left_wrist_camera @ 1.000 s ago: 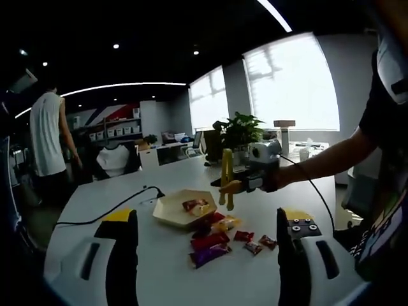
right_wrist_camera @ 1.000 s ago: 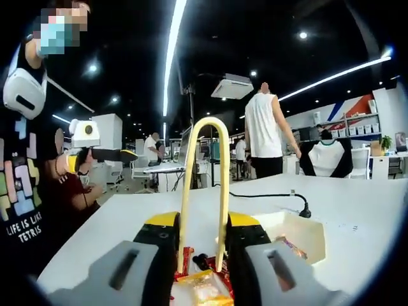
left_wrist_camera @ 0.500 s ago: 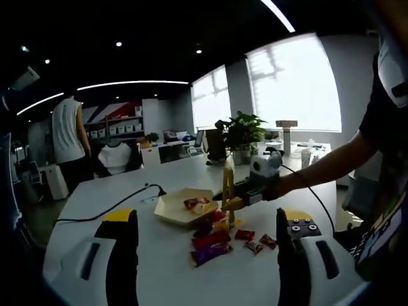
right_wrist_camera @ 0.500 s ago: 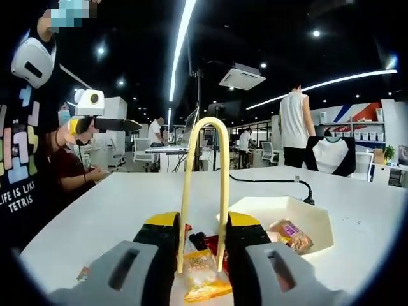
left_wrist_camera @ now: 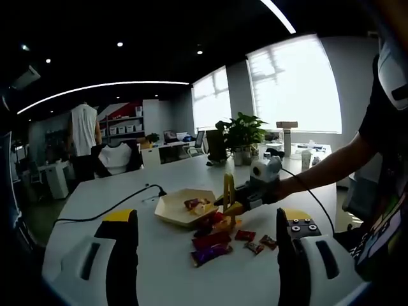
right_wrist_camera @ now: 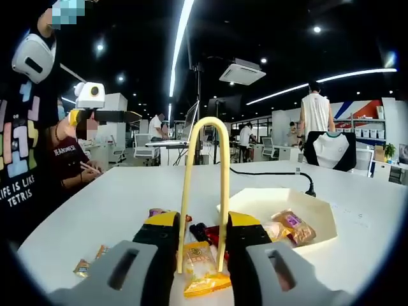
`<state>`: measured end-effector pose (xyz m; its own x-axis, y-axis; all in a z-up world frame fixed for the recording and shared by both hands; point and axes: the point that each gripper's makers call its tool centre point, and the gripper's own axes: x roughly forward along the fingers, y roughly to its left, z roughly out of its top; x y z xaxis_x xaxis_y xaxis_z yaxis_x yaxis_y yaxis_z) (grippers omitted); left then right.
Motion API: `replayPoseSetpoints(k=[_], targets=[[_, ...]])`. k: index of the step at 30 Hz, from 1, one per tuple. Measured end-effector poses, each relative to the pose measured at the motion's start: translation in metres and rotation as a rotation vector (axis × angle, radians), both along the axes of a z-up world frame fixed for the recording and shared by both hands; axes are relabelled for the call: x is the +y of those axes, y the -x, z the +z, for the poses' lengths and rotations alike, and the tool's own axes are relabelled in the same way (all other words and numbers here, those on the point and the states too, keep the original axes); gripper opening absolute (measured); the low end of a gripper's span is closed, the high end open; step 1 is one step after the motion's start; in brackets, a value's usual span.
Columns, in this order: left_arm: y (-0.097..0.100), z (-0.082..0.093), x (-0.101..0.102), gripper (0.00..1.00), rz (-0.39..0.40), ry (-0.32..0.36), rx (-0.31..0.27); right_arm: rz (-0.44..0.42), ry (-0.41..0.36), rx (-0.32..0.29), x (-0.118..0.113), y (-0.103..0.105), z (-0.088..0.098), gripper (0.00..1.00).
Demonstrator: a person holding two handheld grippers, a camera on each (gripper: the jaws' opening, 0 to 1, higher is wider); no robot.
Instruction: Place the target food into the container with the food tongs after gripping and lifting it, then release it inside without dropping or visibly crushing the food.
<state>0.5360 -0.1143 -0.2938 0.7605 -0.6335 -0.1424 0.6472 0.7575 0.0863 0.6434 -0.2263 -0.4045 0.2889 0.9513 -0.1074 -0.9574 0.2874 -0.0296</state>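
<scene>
In the right gripper view, the right gripper (right_wrist_camera: 203, 252) has its yellow-tipped black jaws pressed against the two legs of a pair of yellow plastic food tongs (right_wrist_camera: 204, 191), whose looped end stands up in front of the camera. The tong tips straddle a yellow-orange wrapped snack packet (right_wrist_camera: 199, 273) lying on the white table (right_wrist_camera: 108, 210); whether they actually pinch it cannot be told. Just to the far right sits a cream hexagonal dish (right_wrist_camera: 284, 213) with wrapped snacks already against its near wall. Red and dark packets crowd behind the tongs – between the yellow packet and the dish – and small wrapped sweets (right_wrist_camera: 89, 261) lie well apart at the near left.

In the left gripper view, the left gripper (left_wrist_camera: 201, 255) hangs over the table with its jaws spread wide, holding nothing. Past them lie a purple packet (left_wrist_camera: 208, 254) and red packets, a black cable (left_wrist_camera: 108, 207) and a potted plant (left_wrist_camera: 240, 132) – further back, a person stands near shelves.
</scene>
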Motion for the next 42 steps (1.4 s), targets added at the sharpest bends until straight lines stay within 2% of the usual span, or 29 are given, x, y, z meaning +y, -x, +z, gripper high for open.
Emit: replayPoseSetpoints(k=[9,11,12,15,17,21,23,26,33,42], targets=[[0.0,-0.001,0.001,0.95,0.003,0.006,0.002,-0.003,0.026,0.005,0.003,-0.001,-0.006,0.25],[0.0,0.0,0.001,0.95,0.005,0.008,0.002,-0.019,0.048,-0.014,0.004,-0.002,-0.008,0.23],[0.0,0.0,0.001,0.95,0.006,0.008,0.002,-0.036,0.074,-0.05,0.004,-0.004,-0.009,0.23],[-0.001,-0.001,0.002,0.95,0.011,0.004,0.003,-0.074,0.074,-0.005,0.004,-0.007,-0.01,0.2],[-0.001,-0.002,0.002,0.95,0.012,0.005,0.005,-0.084,0.077,-0.021,0.003,-0.01,-0.009,0.19],[0.0,-0.001,0.003,0.95,0.013,0.001,0.003,-0.106,0.073,-0.007,0.002,-0.011,-0.008,0.17],[0.001,-0.002,0.002,0.95,0.01,0.002,0.005,-0.125,0.056,0.021,0.0,-0.013,-0.005,0.17],[0.001,-0.002,0.002,0.94,0.008,-0.003,0.006,-0.122,0.066,0.018,-0.001,-0.012,-0.005,0.17],[0.001,-0.002,0.001,0.94,0.007,0.005,0.004,-0.129,0.032,0.034,-0.005,-0.007,0.005,0.17],[0.003,-0.004,0.001,0.94,0.005,0.002,0.01,-0.174,-0.048,0.015,-0.008,-0.016,0.033,0.18]])
